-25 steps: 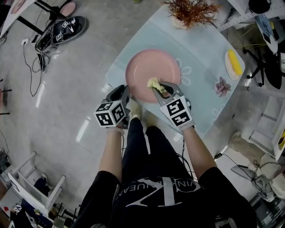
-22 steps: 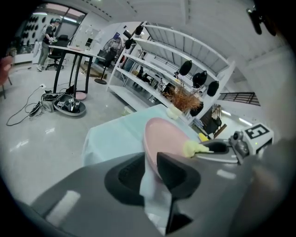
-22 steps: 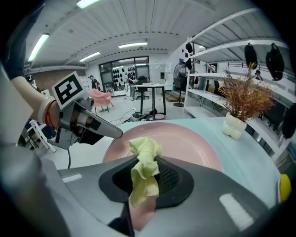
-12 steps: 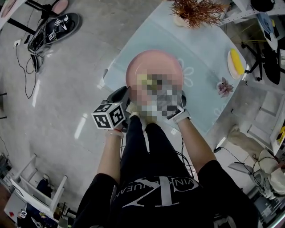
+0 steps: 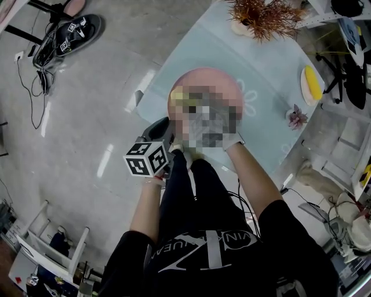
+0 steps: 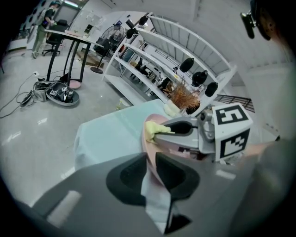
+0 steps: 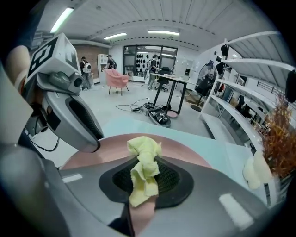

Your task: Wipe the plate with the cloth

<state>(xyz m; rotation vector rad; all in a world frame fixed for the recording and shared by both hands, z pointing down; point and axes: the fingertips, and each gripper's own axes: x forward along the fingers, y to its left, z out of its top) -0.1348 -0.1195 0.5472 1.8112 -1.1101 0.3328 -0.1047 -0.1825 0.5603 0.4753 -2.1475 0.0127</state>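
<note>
A pink plate (image 5: 203, 81) rests on the pale blue table (image 5: 266, 58); a mosaic patch hides its near half in the head view. My left gripper (image 6: 150, 172) is shut on the plate's near-left rim (image 6: 149, 150), and its marker cube (image 5: 148, 158) shows below the plate. In my right gripper (image 7: 143, 183) is a crumpled yellow cloth (image 7: 144, 162), and the jaws are shut on it. The cloth (image 5: 178, 94) lies against the plate's left part (image 7: 111, 150). From the left gripper view the right gripper's fingers (image 6: 178, 128) reach across the plate with the cloth (image 6: 154, 130) at their tip.
At the table's far end stands a dried brown plant (image 5: 264, 16). A small plate with a yellow item (image 5: 312, 84) and a pink succulent (image 5: 297, 118) sit at the right. Cables and a black device (image 5: 66, 37) lie on the floor at left. White shelving (image 6: 152, 51) stands behind.
The right gripper has carried the cloth across the plate, from its near-right part to its left part. The left gripper has kept its hold on the rim.
</note>
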